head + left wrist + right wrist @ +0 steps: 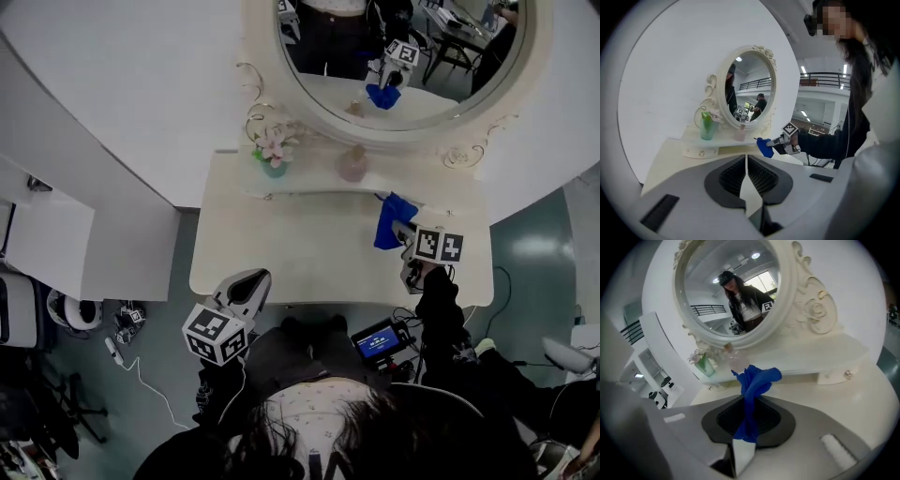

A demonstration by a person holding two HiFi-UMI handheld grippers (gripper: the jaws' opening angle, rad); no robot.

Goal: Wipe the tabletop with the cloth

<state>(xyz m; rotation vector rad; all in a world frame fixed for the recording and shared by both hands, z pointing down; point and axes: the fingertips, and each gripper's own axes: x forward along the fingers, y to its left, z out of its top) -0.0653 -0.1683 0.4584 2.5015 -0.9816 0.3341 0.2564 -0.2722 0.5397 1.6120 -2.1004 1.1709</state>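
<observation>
We see a cream dressing table (281, 262) with an ornate oval mirror (394, 133) against a white wall (141, 75). Teal floor (534, 253) lies around it, and a white cabinet (52, 234) stands to our left.

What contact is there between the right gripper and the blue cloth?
Touching. The right gripper view shows the blue cloth pinched between the shut jaws of the right gripper, bunched up beyond them.
</observation>
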